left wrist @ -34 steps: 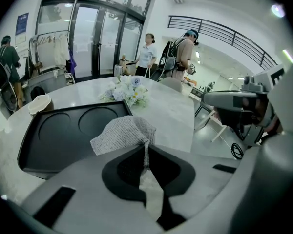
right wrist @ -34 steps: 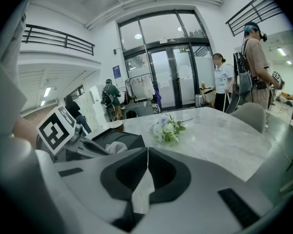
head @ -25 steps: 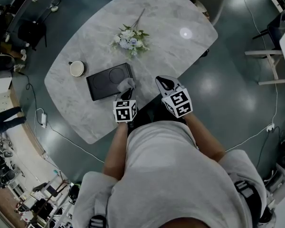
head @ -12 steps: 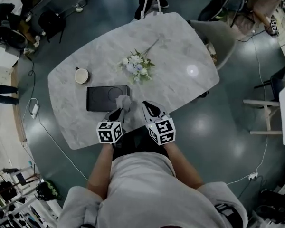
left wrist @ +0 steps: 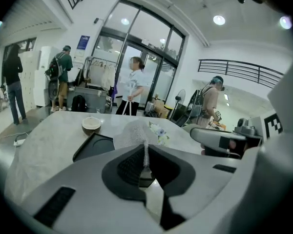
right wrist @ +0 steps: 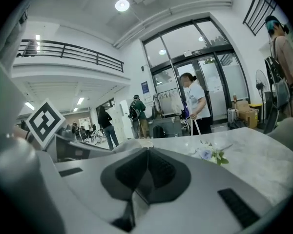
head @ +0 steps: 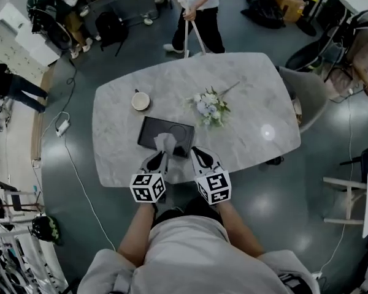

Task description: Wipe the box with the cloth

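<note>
L gripper point(head: 160, 159) is clenched on a pale cloth point(head: 165, 143), which bunches up from its jaws over the near edge of the dark, flat box point(head: 148, 133) on a marble table point(head: 251, 72). R gripper point(head: 198, 157), jaws pressed together w/ nothing between, is just beside it at the table's near edge. Beyond the box: a bowl point(head: 140, 101) at left, flowers point(head: 210, 108) at right; a person point(head: 196, 5) stands at the far side.

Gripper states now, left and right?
Left gripper: closed on the pale grey mesh cloth.
Right gripper: closed, nothing between the jaws.
</note>
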